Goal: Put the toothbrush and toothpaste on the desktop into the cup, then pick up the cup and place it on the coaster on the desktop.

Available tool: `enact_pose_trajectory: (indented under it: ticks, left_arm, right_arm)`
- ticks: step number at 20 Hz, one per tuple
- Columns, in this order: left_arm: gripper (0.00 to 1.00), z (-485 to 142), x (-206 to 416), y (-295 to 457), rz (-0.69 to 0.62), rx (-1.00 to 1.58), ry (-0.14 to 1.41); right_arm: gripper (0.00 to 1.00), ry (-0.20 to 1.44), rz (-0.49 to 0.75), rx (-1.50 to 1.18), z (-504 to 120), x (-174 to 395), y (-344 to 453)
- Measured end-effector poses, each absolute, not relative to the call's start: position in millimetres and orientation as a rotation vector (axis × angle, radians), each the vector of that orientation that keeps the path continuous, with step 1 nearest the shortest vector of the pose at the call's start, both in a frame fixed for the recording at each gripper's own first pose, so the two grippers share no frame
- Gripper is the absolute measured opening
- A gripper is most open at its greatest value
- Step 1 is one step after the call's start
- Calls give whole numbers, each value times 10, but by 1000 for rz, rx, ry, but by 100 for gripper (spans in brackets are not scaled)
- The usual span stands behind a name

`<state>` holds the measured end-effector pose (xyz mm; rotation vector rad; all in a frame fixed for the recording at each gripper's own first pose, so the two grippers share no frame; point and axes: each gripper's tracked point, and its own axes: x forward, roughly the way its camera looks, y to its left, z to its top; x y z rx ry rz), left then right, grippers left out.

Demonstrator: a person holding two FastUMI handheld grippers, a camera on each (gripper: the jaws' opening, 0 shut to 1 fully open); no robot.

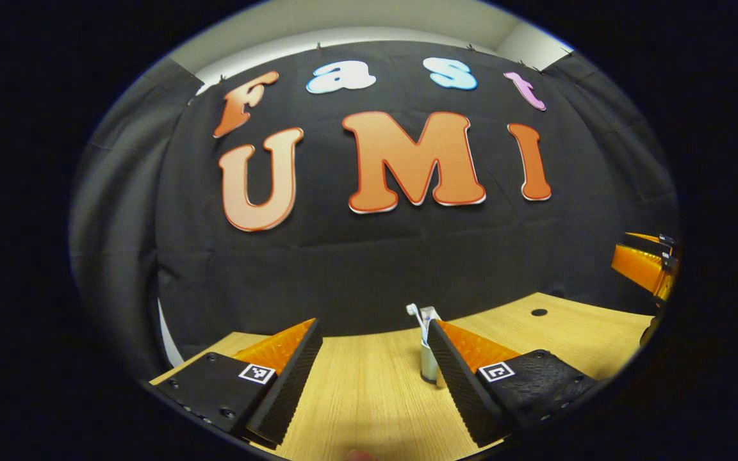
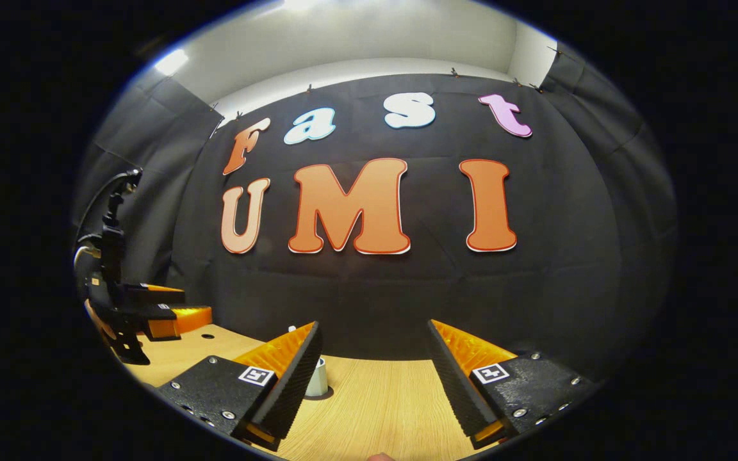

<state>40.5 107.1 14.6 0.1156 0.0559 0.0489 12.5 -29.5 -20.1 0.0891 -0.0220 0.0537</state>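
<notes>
In the left gripper view, your left gripper [image 1: 374,358] hangs over the wooden desktop [image 1: 369,397] with its two fingers spread wide, nothing between them — it is released. Moving rightward, the cup [image 1: 428,368] stands upright on the desktop just beyond the inner edge of the right-hand finger, which covers part of it. The toothbrush [image 1: 415,315] sticks up out of the cup with its head at the top, and the toothpaste [image 1: 430,315] stands in the cup just beside it, the two close together. A dark disc shows under the cup's base, but you cannot tell from here whether that is the coaster or only shadow. Farther right, a small dark round spot [image 1: 539,312] sits on the desktop, well apart from the cup, and at the far right edge part of your other gripper shows above the desktop. In the right gripper view, the left gripper [image 2: 170,317] appears at the far left, held above the desktop [image 2: 375,410], with a cable rising behind it. Next comes the cup [image 2: 316,379], half hidden behind the left-hand finger, resting on a dark round patch. Your right gripper [image 2: 374,362] is likewise let go — fingers wide apart, bare wood between them, holding nothing.
</notes>
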Motion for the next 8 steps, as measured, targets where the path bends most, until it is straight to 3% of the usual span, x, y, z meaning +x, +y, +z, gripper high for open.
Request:
enact_pose_trajectory:
  ticks: [8]
  left_arm:
    - [99, 241, 205, 990, 33, 53, -7]
  right_arm:
    - [100, -17, 99, 92, -197, 190, 23]
